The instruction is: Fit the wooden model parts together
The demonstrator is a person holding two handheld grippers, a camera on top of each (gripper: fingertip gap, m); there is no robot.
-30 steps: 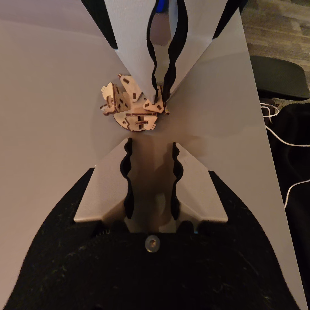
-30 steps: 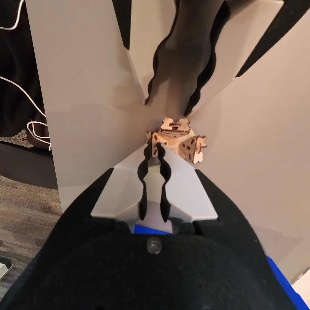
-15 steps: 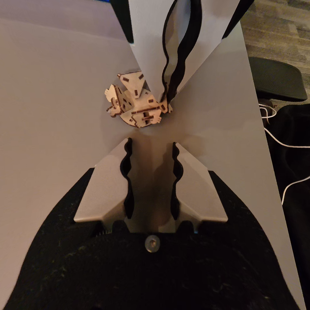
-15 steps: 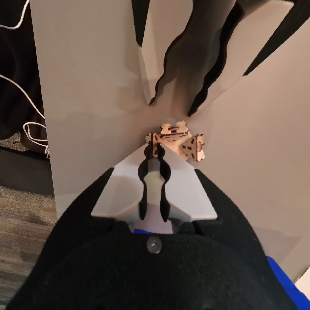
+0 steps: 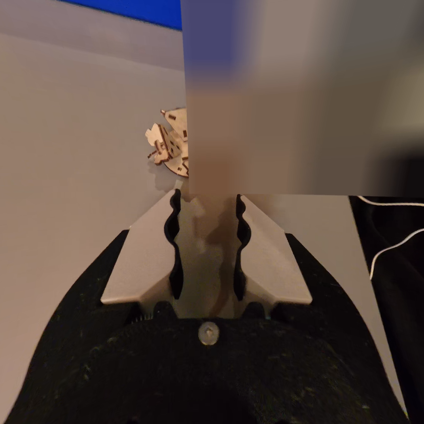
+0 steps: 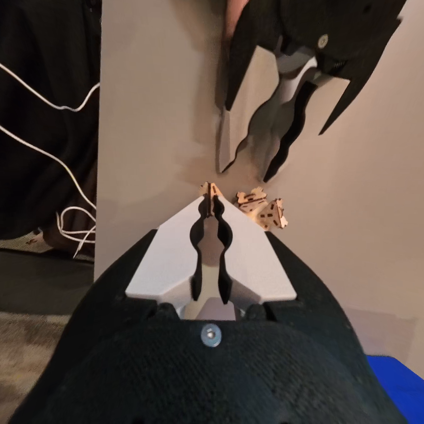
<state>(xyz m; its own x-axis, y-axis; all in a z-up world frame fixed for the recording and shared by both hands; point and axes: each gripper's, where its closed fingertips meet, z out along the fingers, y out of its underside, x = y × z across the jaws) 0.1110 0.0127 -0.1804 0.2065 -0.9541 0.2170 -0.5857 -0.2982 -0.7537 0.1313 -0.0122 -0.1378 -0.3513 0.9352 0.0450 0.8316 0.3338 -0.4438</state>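
Note:
A small pale wooden puzzle model [image 6: 261,211] lies on the white table [image 6: 149,114]. My right gripper [image 6: 210,202] is shut on a thin flat wooden piece [image 6: 212,189], which stands on edge between the pads, just left of the model and apart from it. My left gripper [image 5: 207,197] is open and empty, a short way from the model [image 5: 167,146]. It also shows in the right wrist view [image 6: 243,174], hovering beyond the model with jaws apart. In the left wrist view a blurred patch hides the right gripper.
White cables [image 6: 46,114] hang over dark fabric beyond the table's left edge in the right wrist view; one cable [image 5: 390,247] shows off the table's right side in the left wrist view. A blue surface [image 6: 399,378] lies past the table's edge. About 6 cm separates my left fingertips from my right.
My right gripper stayed shut on the wooden piece and pulled it off the model, which stays on the table. My left gripper drew back from the model, still open.

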